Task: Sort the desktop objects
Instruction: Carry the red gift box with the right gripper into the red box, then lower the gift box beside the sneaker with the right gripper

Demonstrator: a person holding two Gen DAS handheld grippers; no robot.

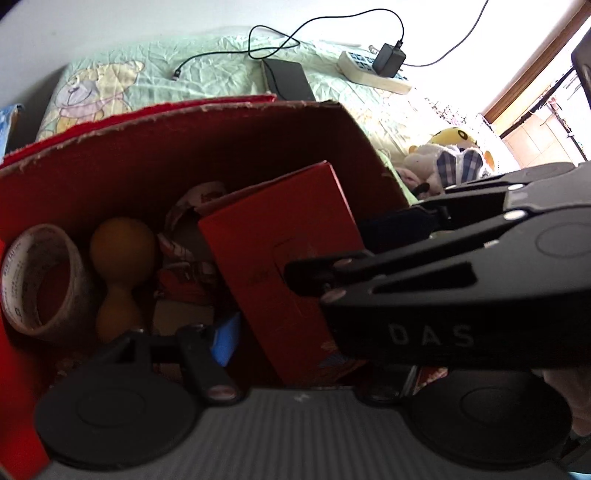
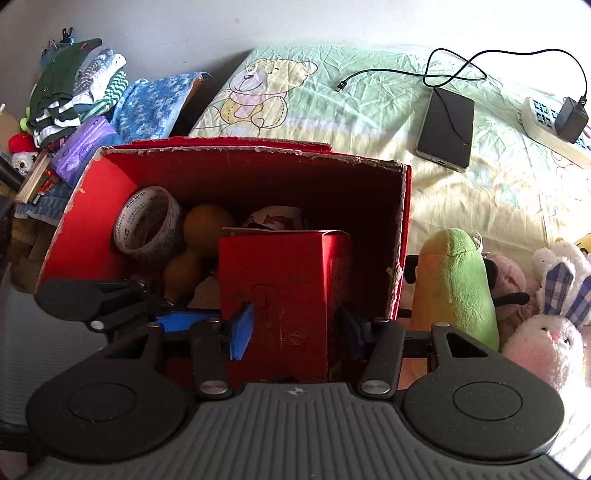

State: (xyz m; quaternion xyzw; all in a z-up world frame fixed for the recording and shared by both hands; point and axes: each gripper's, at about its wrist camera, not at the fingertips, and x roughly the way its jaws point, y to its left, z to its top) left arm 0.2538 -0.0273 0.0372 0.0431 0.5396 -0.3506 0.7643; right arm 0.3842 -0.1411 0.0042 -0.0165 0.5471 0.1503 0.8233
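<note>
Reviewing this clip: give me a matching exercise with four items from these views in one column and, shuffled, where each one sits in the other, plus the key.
Items
1. tape roll
2. small red box
3. phone
4. green plush

Places
A. flat on the bedsheet, a cable across it
B. between the right gripper's fingers
C. outside the big red box, by its right wall
D. inside the big red box, at its left

Pairs: 1-D, 2-B, 3-A, 4-C

Bear-print bedsheet [image 2: 332, 110] (crumpled) meets white wall [image 2: 258, 26].
</note>
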